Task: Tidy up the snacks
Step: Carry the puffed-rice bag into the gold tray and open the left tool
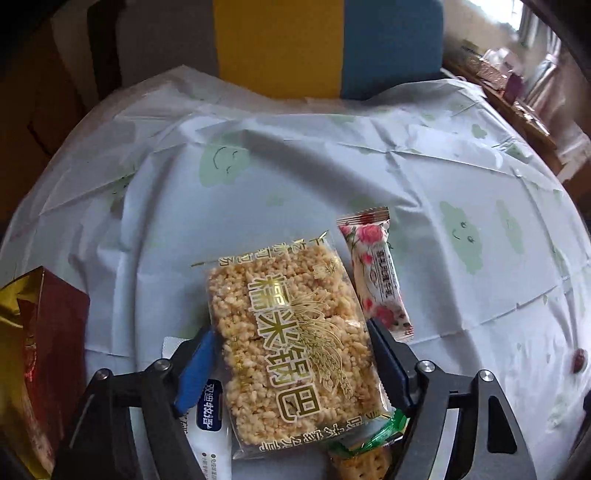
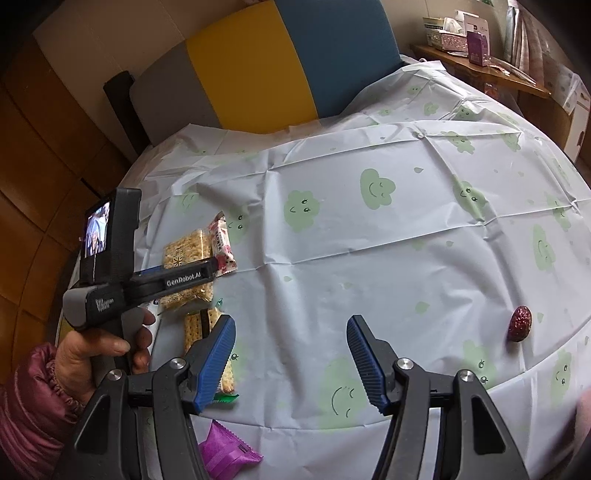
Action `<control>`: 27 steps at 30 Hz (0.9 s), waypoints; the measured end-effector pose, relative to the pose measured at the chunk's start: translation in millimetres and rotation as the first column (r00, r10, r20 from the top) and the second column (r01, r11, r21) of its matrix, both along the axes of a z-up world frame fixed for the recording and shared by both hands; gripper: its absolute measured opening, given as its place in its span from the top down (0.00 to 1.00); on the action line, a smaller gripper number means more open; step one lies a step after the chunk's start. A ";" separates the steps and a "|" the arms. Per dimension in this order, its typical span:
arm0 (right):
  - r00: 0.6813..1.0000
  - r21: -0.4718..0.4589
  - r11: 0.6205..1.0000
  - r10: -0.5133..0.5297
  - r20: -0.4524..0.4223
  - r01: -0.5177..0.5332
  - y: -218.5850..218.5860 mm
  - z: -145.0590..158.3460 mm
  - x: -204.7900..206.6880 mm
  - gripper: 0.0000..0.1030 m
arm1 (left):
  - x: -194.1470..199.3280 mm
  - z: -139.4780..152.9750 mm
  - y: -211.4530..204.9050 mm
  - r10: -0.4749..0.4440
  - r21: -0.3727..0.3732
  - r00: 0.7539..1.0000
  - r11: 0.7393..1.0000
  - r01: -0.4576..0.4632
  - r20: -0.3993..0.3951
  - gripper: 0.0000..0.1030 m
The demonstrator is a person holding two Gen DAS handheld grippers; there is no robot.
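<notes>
left gripper [image 1: 291, 354]: jaws wide, straddling rice-cracker pack [image 1: 284, 347], no grip | right gripper [image 2: 291, 363]: half open, empty | rose-print bar [image 1: 376, 273]: touching pack's right edge | red date [image 2: 520, 323]: well right of pack

Domestic room, likely a dining corner. Ahead of my claws: a table under a plastic cloth [image 2: 369, 258] printed with smiling green clouds, and beyond it a chair back [image 2: 280, 62] in grey, yellow and blue. Far right of my right claw: a wooden shelf [image 2: 480, 70] carrying a tissue box [image 2: 447, 35] and small cartons; wood panelling [image 2: 40, 166] to the left.
</notes>
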State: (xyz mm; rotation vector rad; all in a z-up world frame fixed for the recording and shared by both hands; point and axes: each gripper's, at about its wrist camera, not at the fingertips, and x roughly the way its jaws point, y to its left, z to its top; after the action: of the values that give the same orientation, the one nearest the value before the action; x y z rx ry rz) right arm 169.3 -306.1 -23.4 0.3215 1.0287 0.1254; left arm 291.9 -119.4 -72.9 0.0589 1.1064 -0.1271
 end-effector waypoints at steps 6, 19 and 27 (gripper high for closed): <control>1.000 -0.014 1.000 0.000 -0.017 0.000 1.8 -3.9 2.5 0.38 | -25.7 2.4 20.5 -0.033 -0.040 0.998 0.999 0.035 0.056 0.27; 0.984 -0.087 0.987 0.122 -0.130 -0.134 32.5 -31.8 8.0 0.38 | -40.0 30.6 35.0 -0.005 -0.150 0.994 0.988 0.021 0.111 0.26; 0.953 -0.091 0.956 0.265 -0.145 -0.279 73.7 -45.2 2.8 0.38 | -58.3 59.6 53.0 0.010 -0.202 0.987 0.979 0.024 0.162 0.26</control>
State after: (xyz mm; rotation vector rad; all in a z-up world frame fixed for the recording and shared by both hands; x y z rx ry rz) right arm 172.0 -232.3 -68.6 0.0855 1.2030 0.2988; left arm 233.6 -66.4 -13.3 -0.1086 0.9254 -0.2374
